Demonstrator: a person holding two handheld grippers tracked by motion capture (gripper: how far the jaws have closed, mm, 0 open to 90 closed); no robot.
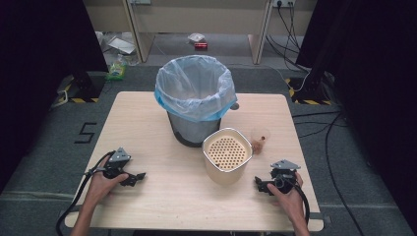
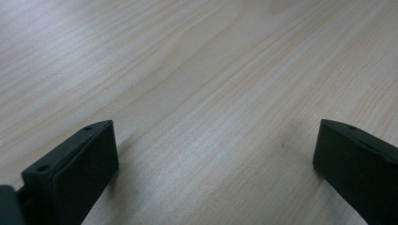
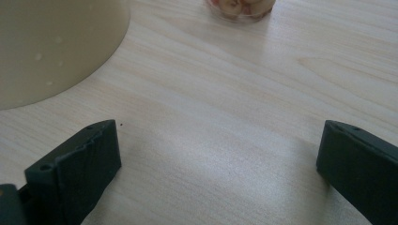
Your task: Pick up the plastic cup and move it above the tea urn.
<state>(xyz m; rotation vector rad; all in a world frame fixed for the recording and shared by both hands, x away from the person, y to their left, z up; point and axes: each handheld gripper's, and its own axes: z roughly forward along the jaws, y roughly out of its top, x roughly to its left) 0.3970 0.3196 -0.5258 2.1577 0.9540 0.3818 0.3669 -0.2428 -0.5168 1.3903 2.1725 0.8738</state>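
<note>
A dark bin lined with a pale blue bag (image 1: 194, 93) stands upright at the back middle of the wooden table (image 1: 147, 123). In front of it, slightly right, sits a cream container (image 1: 226, 156) with a perforated insert on top; its curved wall (image 3: 51, 47) fills the upper left of the right gripper view. A small clear cup holding brownish bits (image 1: 259, 139) (image 3: 239, 8) stands just right of the container. My left gripper (image 1: 137, 178) rests on the table front left, open and empty (image 2: 213, 164). My right gripper (image 1: 259, 184) rests front right, open, jaws wide over bare wood (image 3: 218, 164).
Cables trail from both grippers off the table's front edge. Beyond the table, the grey floor holds scattered litter (image 1: 196, 40), a green item (image 1: 116, 70), black stands with hazard tape (image 1: 305, 93) and cables at the right. Bare wood lies between the two grippers.
</note>
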